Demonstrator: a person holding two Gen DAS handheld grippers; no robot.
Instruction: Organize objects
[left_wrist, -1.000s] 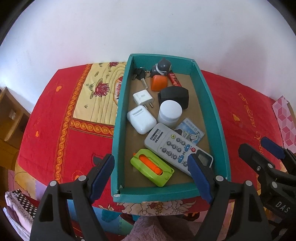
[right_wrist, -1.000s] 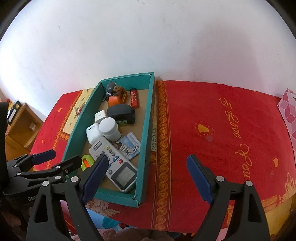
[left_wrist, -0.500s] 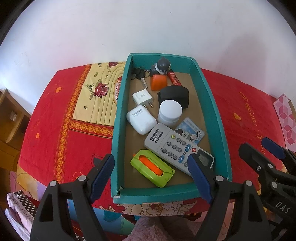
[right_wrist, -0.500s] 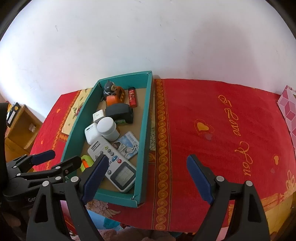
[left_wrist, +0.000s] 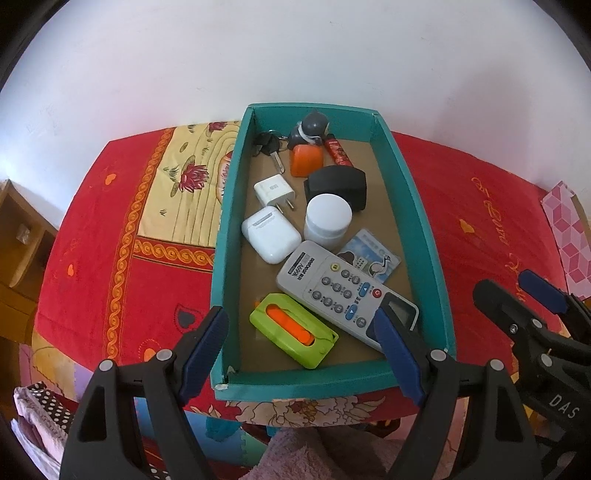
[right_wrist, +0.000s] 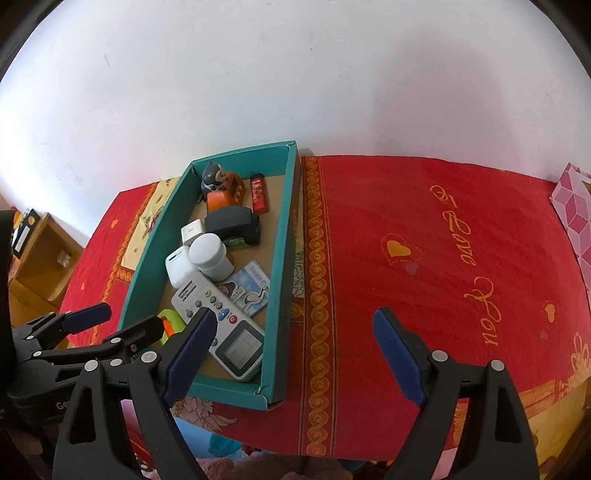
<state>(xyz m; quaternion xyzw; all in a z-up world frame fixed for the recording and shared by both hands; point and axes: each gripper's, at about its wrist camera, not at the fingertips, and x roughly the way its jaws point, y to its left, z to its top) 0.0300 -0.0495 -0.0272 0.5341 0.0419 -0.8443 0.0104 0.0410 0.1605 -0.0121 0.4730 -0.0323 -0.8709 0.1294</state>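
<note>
Both jaw pairs stand wide apart, holding nothing. Left gripper (left_wrist: 301, 350) hangs over the near end of the teal box (left_wrist: 417, 206); right gripper (right_wrist: 295, 350) hangs over bare red bedspread (right_wrist: 424, 295), just right of the box's right wall.

Box contents, clock-face from its centre in the left view:
- 5 o'clock: white remote control (left_wrist: 340, 291), lying diagonal, display end nearest the left gripper's right finger.
- 6–7 o'clock: green and orange case (left_wrist: 291, 334), flat.
- 4 o'clock: blue card (left_wrist: 373, 256), partly under the remote.
- centre: white jar (left_wrist: 327, 218), upright, touching the white earbud case (left_wrist: 271, 238) at 9 o'clock.
- 11 o'clock: white plug adapter (left_wrist: 273, 190); 1 o'clock: black case (left_wrist: 338, 186).
- 12 o'clock, far end: keys (left_wrist: 267, 146), grey and orange toy (left_wrist: 306, 147), red lighter (left_wrist: 338, 151).

Judgement: everything small lies inside the box, none on the cloth. That fits items gathered in, or items waiting to come out; the frames don't settle which.

Handling note: pieces sit close. Any pinch should come straight down across a narrow side. The card lies flat and pinned, so it is hard to pick. The jar could tip if nudged.
</note>
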